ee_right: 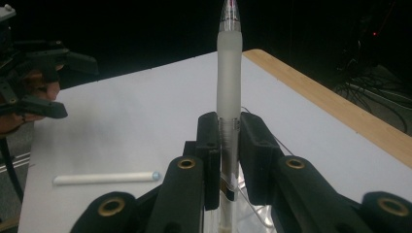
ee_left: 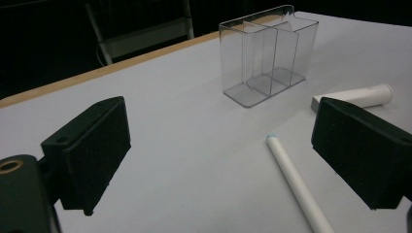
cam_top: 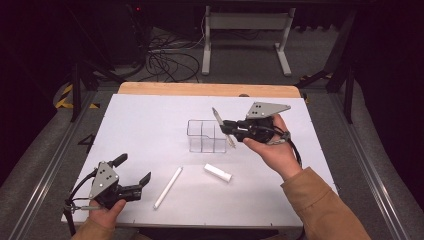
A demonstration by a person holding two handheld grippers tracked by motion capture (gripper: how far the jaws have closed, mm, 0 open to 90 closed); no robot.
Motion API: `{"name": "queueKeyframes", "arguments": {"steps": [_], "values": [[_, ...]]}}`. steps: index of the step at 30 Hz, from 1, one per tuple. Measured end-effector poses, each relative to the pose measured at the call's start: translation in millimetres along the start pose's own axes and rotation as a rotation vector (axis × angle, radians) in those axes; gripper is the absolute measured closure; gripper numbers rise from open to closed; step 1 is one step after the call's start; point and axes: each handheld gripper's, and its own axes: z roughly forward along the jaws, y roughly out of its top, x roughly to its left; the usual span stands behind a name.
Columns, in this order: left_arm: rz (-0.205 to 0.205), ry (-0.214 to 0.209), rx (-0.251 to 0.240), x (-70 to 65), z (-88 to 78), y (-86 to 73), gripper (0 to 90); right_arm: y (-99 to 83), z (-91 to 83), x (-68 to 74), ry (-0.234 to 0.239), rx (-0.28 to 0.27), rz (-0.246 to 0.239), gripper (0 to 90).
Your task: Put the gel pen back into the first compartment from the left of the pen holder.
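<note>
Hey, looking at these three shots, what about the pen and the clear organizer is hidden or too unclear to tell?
- Pen: tip cut off by the top edge in the right gripper view; lower barrel hidden by the right gripper clamping it.
- Clear organizer: in the high view, too small and see-through to tell whether the pen's lower end is inside it.
- White tube: near end hidden behind the left gripper's open jaw.

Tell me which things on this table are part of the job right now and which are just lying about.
In the job:
- right tool, shut on the pen
- clear organizer, beside that tool

Lying about:
- white marker
- short white tube
- left tool, open and holding nothing
</note>
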Motion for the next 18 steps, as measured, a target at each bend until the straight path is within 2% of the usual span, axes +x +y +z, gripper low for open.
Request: {"name": "queueKeyframes", "arguments": {"steps": [8,18], "values": [[0.002,-0.001,0.0,0.4,-0.3,-0.1,7.9,4.1,15.5,-3.0,-0.007,-0.04,0.038,79.4],[0.003,-0.004,0.0,0.5,-0.6,-0.1,7.8,9.6,35.4,-3.2,-0.013,-0.068,0.023,79.4]]}}
